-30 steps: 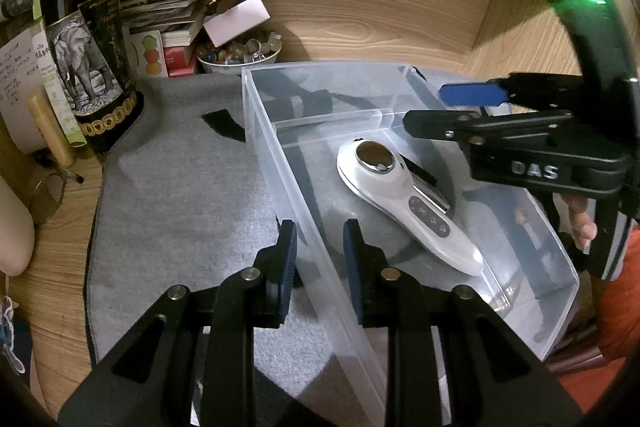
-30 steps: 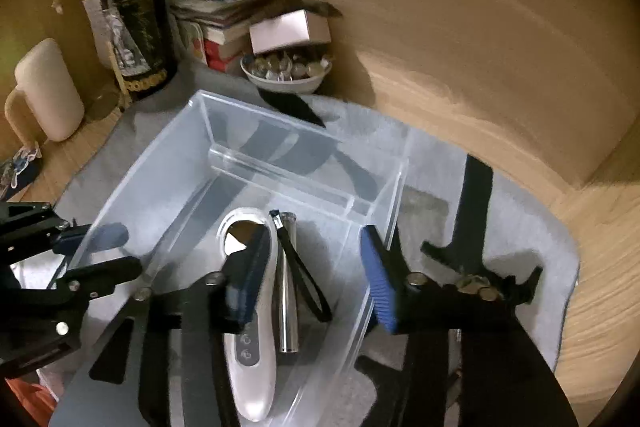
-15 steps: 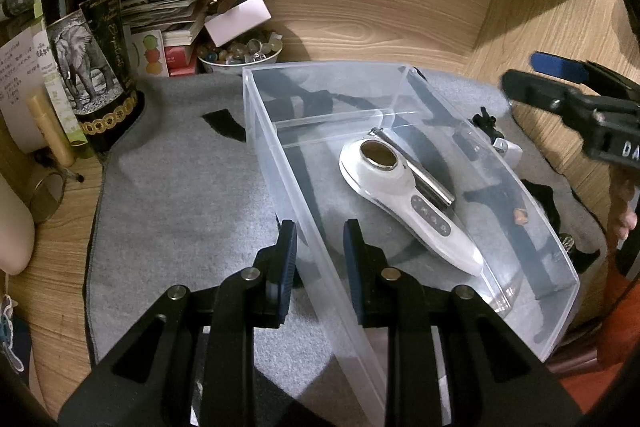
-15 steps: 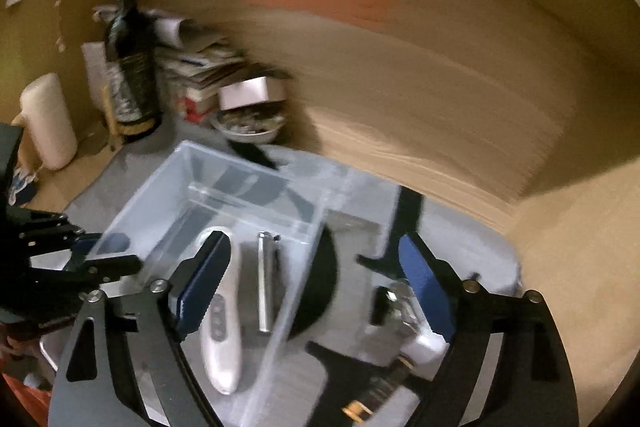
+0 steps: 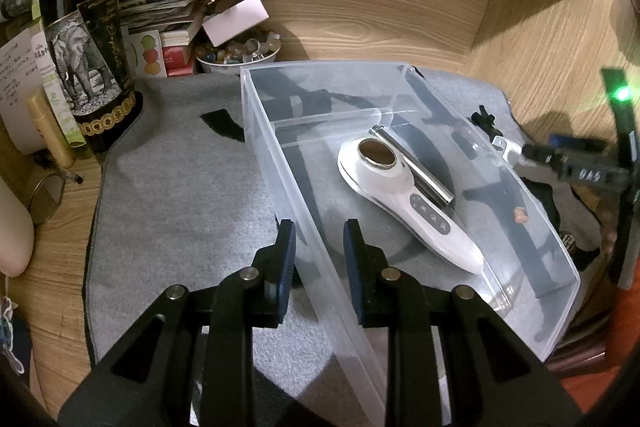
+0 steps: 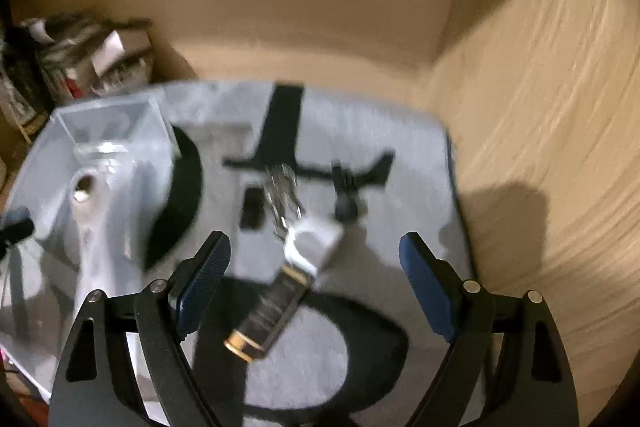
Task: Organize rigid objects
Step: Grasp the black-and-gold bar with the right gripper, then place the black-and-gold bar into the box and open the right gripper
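Right now the grey mat (image 5: 172,211) spreads across the wooden desk (image 5: 52,267), and on it sits the clear plastic bin (image 5: 280,163). My left gripper (image 5: 319,251) has its fingers drawn together on the bin's near wall, one pad (image 5: 287,259) outside and one inside, steadying it. Inside the bin lie the white handheld device (image 5: 404,199) and, touching its far side, a slim metal tube (image 5: 416,167).

My right gripper (image 6: 316,283) hangs over the mat just beside the bin, fingers spread wide with nothing between the pads. Below them lies the next piece as I judge it: a black-and-white gadget with gold trim (image 6: 280,291), lying slantwise, with a shiny metal bit (image 6: 284,195) at its far end; the blur hides whether they are joined. A small black clip (image 6: 346,195) sits near it.

To do this well I'd turn my wrist so the pads cross the gadget's narrow body, come down squarely, and close on the black middle, not the loose metal end.
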A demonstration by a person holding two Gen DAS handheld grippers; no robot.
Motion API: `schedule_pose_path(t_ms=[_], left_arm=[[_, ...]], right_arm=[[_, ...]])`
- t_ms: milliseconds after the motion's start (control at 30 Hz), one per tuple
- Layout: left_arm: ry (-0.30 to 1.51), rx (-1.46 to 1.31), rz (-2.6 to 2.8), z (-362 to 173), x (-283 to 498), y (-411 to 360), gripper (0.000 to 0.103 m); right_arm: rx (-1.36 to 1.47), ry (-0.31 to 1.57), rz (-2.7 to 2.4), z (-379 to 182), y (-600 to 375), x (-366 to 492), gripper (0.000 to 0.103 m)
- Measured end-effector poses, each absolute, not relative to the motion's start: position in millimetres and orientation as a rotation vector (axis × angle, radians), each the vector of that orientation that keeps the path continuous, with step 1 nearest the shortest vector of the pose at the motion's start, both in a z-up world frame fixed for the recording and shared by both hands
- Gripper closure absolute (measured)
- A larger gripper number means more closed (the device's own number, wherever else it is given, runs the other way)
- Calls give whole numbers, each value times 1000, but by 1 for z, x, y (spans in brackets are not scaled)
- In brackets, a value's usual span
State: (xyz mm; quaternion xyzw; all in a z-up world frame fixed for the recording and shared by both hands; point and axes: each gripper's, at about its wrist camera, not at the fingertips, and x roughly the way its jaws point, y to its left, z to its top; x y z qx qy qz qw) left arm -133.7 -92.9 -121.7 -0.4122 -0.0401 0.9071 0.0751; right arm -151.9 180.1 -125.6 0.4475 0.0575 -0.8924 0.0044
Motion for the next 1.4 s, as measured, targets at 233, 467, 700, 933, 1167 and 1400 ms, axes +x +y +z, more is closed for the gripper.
schedule_pose_path(t_ms=[233,467,700,933,1167,1400], left_arm=[[-117,-1238,2720,-122,-134,-93,78],[-115,-1238,2721,-122,-134,-92,78],[-115,-1237,2720,-122,-134,-93,78],[-115,-1237,2719,-123,-134,-94,78],[-114,-1236,2718,-123,-134,-94,78],[-115,-1236,2718,-123,-134,-94,78]], right_arm=[[1523,139,-2674,-157,181,-152,23],[1520,172,-2618,-166,177,-146,69],[1489,180,-2654,-159,181,-138,82],[1365,106,-2694,-134,180,-133,82],[1193,96,-2719,-97,161,-133,82],[1019,157,-2704,-70,132,-135,82]])
